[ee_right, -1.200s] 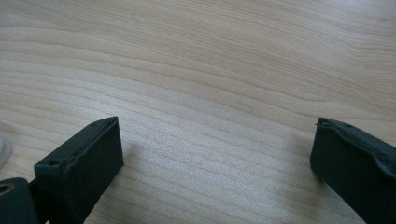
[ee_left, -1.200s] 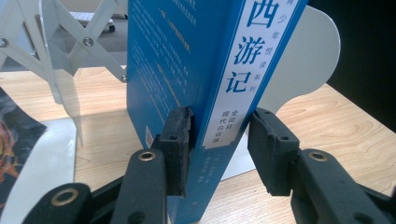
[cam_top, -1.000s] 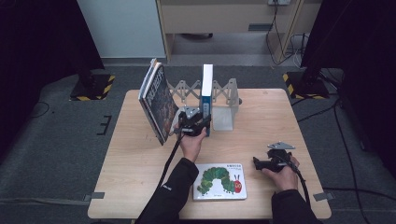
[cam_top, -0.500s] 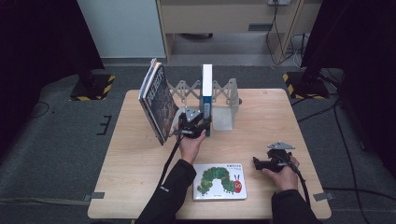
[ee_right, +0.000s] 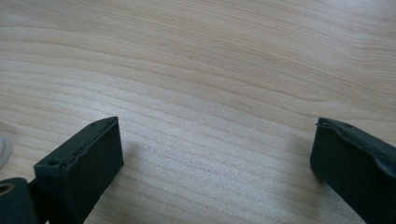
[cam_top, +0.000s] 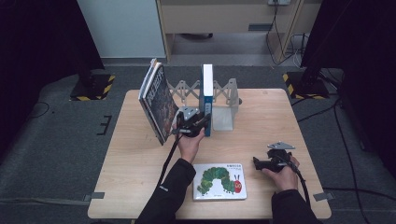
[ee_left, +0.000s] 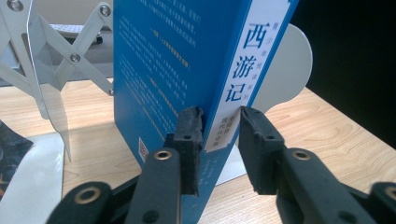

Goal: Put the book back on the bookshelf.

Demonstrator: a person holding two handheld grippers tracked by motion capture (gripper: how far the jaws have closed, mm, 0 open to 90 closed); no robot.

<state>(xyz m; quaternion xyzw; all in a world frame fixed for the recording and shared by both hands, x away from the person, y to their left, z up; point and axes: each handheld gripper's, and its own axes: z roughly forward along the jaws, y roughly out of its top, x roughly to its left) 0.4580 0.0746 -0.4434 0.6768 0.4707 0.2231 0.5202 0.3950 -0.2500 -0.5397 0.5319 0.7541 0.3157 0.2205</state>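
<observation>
A tall blue book (cam_top: pixel 207 93) stands upright on the wooden table (cam_top: pixel 266 112), against a metal expanding bookend rack (cam_top: pixel 225 114). My left gripper (cam_top: pixel 200 122) reaches its lower spine. In the left gripper view the jaws have just been closing on the blue book (ee_left: pixel 177 60). One pad lies on the cover and the other on the white spine label, so my left gripper (ee_left: pixel 219 114) pinches it. My right gripper (cam_top: pixel 259 162) rests near the table's front right. Its jaws (ee_right: pixel 215 135) stand wide open over bare wood.
A dark-covered book (cam_top: pixel 159 100) leans at the rack's left end, close beside my left hand. A white picture book with a green caterpillar (cam_top: pixel 219 181) lies flat near the front edge between my forearms. Dark floor surrounds the table.
</observation>
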